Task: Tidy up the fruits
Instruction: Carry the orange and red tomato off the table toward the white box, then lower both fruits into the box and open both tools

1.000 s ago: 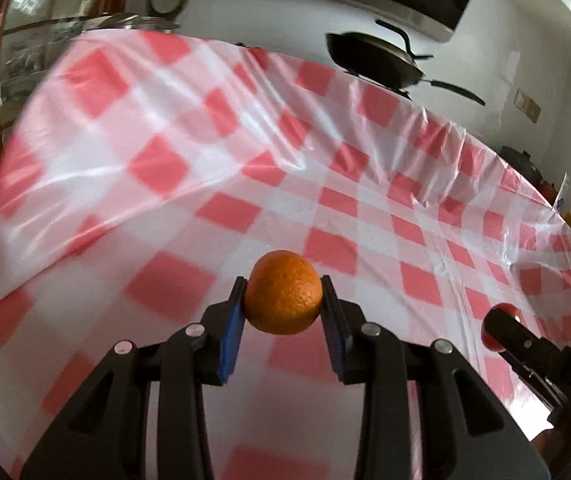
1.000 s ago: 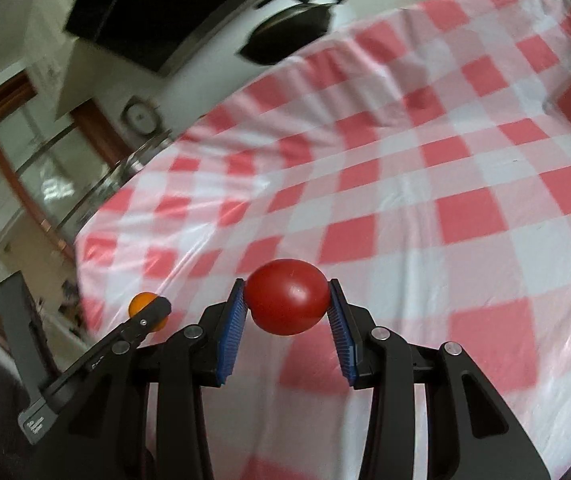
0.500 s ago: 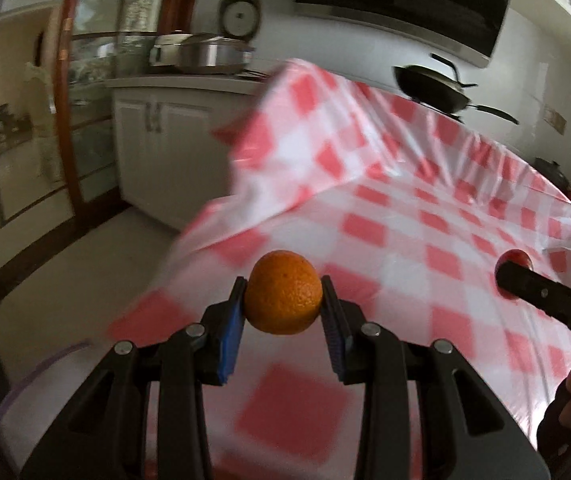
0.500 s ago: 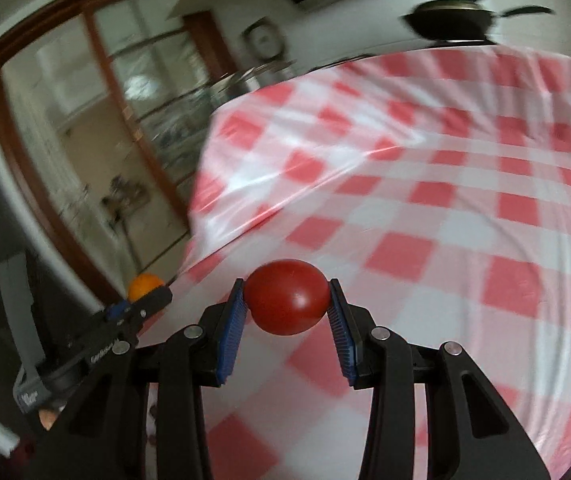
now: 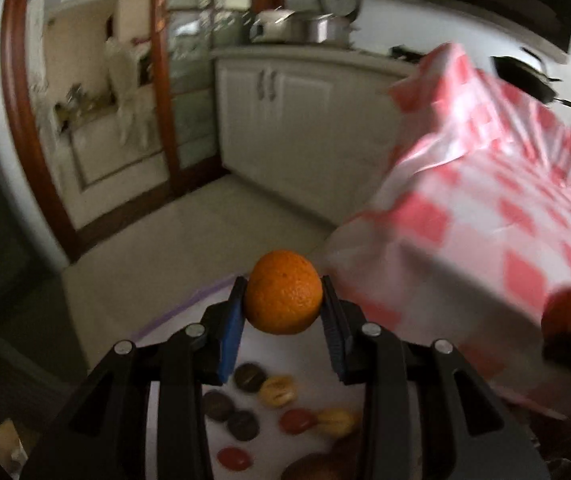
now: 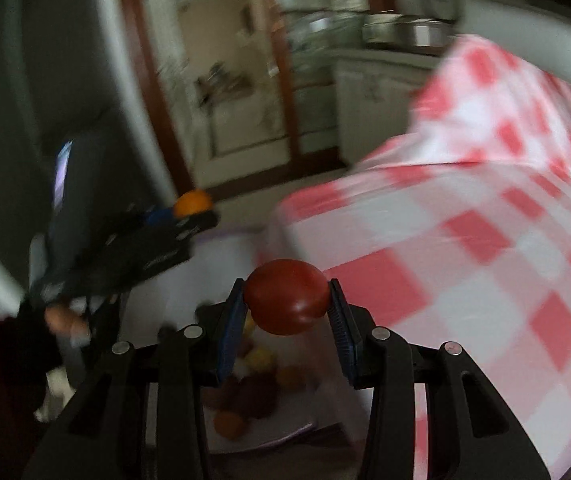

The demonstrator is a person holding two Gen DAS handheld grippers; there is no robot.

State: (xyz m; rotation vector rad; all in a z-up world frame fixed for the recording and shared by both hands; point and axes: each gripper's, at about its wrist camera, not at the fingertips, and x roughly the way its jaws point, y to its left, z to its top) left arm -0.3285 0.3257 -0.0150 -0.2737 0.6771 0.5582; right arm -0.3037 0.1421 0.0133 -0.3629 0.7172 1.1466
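A: Carrying step, judging by both loads clear of the checked-cloth desk [image 5: 505,216], off to the right of each claw. Next: lowering over the white bin [image 5: 325,384] just below, then releasing.

B: Left claw [image 5: 283,312] clamped on orange [image 5: 283,292]; right claw [image 6: 285,312] clamped on tomato [image 6: 287,296], both between pads.

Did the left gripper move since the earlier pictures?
Yes. The left gripper, shut on the orange, left the checked tablecloth, now at its right, and hangs over a white container of fruits.
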